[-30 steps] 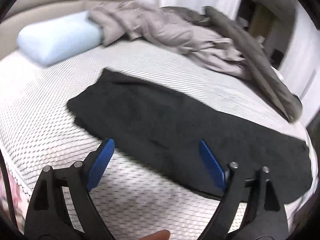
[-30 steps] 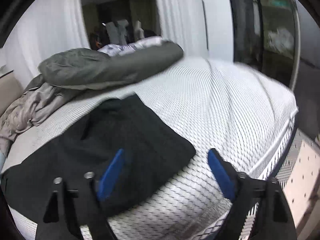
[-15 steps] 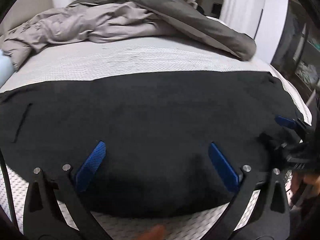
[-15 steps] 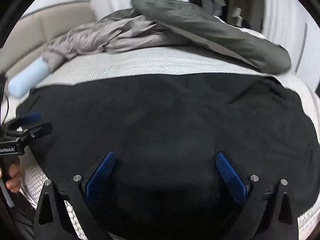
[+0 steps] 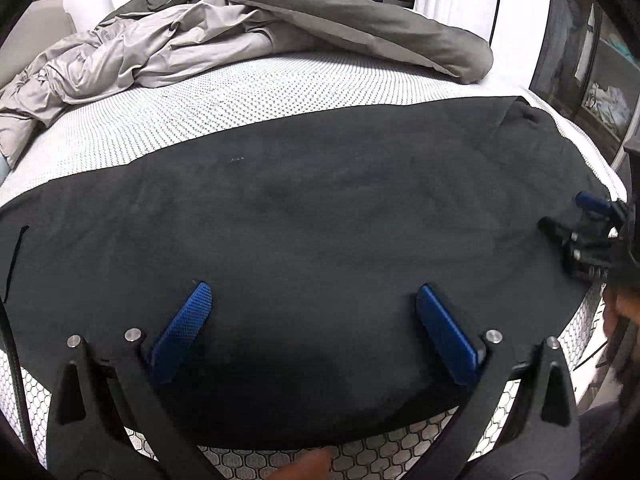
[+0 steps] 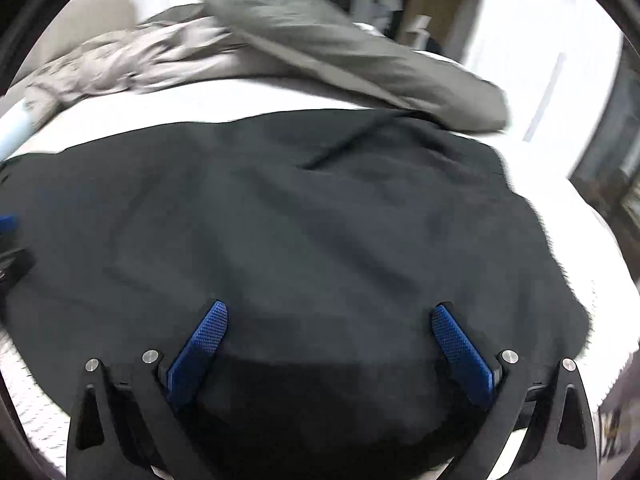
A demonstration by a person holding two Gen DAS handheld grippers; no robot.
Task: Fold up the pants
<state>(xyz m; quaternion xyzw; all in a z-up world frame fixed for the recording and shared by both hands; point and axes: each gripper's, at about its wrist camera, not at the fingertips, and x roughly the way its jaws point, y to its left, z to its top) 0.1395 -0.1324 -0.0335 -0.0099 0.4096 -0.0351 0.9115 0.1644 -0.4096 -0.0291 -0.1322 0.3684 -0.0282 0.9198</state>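
The bed carries the black pants, spread flat across its near side. A grey duvet lies bunched at the far side, apart from the pants in the left view. The left gripper has its jaws spread wide over the near edge of the pants, having just been opening, nothing pinched between them. The right gripper likewise stands wide, just opened, empty above the cloth; whether either touches the pants is unclear.
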